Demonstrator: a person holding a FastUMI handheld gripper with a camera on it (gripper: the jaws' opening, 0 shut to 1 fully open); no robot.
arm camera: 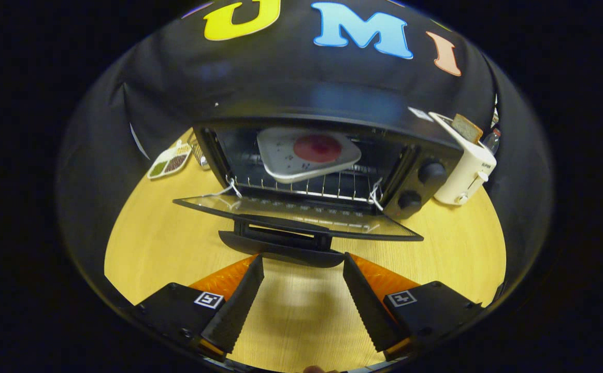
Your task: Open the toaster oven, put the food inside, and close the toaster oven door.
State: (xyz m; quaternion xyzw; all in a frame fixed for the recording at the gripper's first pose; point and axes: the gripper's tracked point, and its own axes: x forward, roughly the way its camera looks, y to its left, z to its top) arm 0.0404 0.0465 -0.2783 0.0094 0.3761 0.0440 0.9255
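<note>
A black toaster oven (332, 155) stands on the wooden table, its glass door (296, 215) folded down flat toward me. Inside, on the wire rack (327, 189), lies a white plate (306, 154) with a round red piece of food (317, 148) on it. The door's black handle (281, 247) sits just ahead of my fingertips. My gripper (302, 258) is open, its fingers spread wide just below and short of the handle, with bare table between them and nothing held.
A white pop-up toaster (464, 168) with a slice of bread in it stands right of the oven. A divided dish (169, 161) of seeds or grains lies at the back left. Two black knobs (420, 184) are on the oven's right panel.
</note>
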